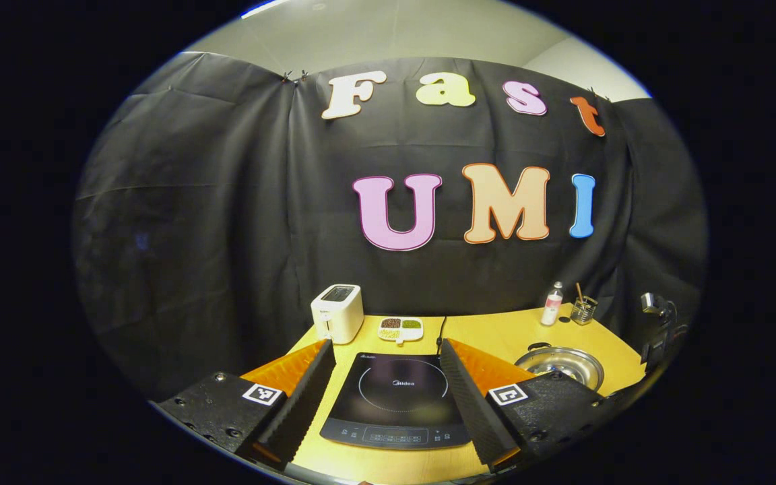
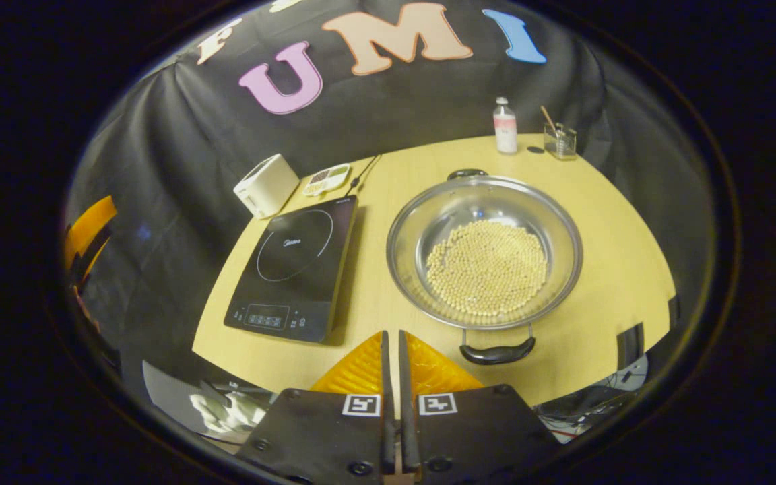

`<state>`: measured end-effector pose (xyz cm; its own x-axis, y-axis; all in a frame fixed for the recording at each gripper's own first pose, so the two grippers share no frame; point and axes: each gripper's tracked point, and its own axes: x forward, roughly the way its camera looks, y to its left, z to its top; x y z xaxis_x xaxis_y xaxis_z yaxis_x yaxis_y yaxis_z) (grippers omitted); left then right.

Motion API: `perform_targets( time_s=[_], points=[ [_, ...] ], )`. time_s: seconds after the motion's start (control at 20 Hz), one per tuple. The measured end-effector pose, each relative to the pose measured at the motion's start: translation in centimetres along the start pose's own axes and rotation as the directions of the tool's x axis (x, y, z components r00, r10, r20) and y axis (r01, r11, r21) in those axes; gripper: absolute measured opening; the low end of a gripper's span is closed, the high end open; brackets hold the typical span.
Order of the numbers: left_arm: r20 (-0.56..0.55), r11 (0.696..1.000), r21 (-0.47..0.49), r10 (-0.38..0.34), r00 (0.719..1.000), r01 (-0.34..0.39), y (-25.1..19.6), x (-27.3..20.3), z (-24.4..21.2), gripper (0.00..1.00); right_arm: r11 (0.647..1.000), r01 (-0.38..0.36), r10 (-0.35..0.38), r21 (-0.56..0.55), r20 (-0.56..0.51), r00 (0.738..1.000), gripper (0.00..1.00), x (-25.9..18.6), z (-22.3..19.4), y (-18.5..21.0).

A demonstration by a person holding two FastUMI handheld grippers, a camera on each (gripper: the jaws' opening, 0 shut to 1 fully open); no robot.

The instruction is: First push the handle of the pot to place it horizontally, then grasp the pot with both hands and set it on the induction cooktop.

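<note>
A steel pot (image 2: pixel 484 252) holding small pale beans stands on the wooden table, to the right of the black induction cooktop (image 2: pixel 297 269). One black handle (image 2: pixel 498 352) points toward my right gripper (image 2: pixel 393 335), the other handle (image 2: pixel 467 174) toward the wall. The right gripper is shut on nothing, hovering near the table's front edge just left of the near handle. In the left gripper view, my left gripper (image 1: pixel 386 345) is open wide above the front of the cooktop (image 1: pixel 395 397), which lies between its fingers. The pot (image 1: pixel 560 364) sits off to its right, partly hidden by the right finger.
A white toaster (image 1: pixel 337 312) and a small divided dish (image 1: pixel 400 328) stand behind the cooktop near the wall. A small bottle (image 2: pixel 504 126) and a glass with sticks (image 2: pixel 560 140) stand at the back right. The cooktop's cord (image 2: pixel 363 173) runs toward the wall.
</note>
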<state>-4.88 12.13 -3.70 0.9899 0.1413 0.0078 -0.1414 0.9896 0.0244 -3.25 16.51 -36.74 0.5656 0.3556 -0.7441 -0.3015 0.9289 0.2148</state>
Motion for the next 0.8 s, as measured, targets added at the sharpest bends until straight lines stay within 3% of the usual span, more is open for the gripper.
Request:
perform_targets(
  time_s=[0.05, 0.3, 0.35, 0.4, 0.45, 0.55, 0.6, 0.65, 0.7, 0.8],
  points=[
    [-0.005, 1.000, -0.004, 0.003, 1.000, -0.003, 0.1, 0.1, -0.2, 0.92, 1.000, 0.002, -0.001, 0.011, -0.024, 1.000, 0.07, 0.6, -0.6, -0.1],
    [-0.004, 1.000, -0.015, 0.017, 1.000, -0.017, 1.0, 0.7, -0.4, 0.95, 0.995, 0.031, -0.020, 0.096, -0.109, 0.994, 0.06, 3.1, -1.8, -1.2],
    [-0.002, 1.000, -0.017, 0.018, 1.000, -0.018, 1.0, 0.7, -0.4, 0.95, 0.993, 0.038, -0.023, 0.116, -0.121, 0.992, 0.00, 3.4, -2.1, -1.6],
    [-0.001, 1.000, -0.017, 0.020, 1.000, -0.020, 1.2, 0.8, -0.4, 0.95, 0.990, 0.046, -0.027, 0.132, -0.138, 0.990, 0.00, 3.8, -2.3, -1.9],
    [0.001, 1.000, -0.017, 0.022, 1.000, -0.022, 1.3, 0.8, -0.4, 0.95, 0.988, 0.056, -0.033, 0.144, -0.157, 0.987, 0.06, 4.4, -2.5, -2.2],
    [0.000, 1.000, -0.023, 0.015, 1.000, -0.015, 1.2, 1.1, -0.6, 0.95, 0.983, 0.083, -0.051, 0.165, -0.191, 0.980, 0.07, 5.0, -2.9, -3.0],
    [-0.006, 1.000, -0.031, 0.006, 1.000, -0.006, 1.0, 1.1, -0.8, 0.92, 0.980, 0.096, -0.059, 0.174, -0.208, 0.976, 0.00, 5.2, -3.1, -3.4],
    [-0.012, 0.999, -0.039, 0.000, 1.000, 0.000, 0.8, 1.2, -1.1, 0.92, 0.977, 0.108, -0.066, 0.183, -0.222, 0.973, 0.00, 5.3, -3.5, -3.7],
    [-0.019, 0.999, -0.044, -0.005, 1.000, 0.004, 0.7, 1.3, -1.3, 0.92, 0.974, 0.118, -0.073, 0.192, -0.229, 0.971, 0.07, 5.5, -3.6, -4.0],
    [-0.023, 0.999, -0.048, -0.012, 1.000, 0.011, 0.7, 1.5, -1.5, 0.92, 0.970, 0.138, -0.090, 0.199, -0.236, 0.968, 0.07, 5.7, -3.8, -4.6]
  ],
)
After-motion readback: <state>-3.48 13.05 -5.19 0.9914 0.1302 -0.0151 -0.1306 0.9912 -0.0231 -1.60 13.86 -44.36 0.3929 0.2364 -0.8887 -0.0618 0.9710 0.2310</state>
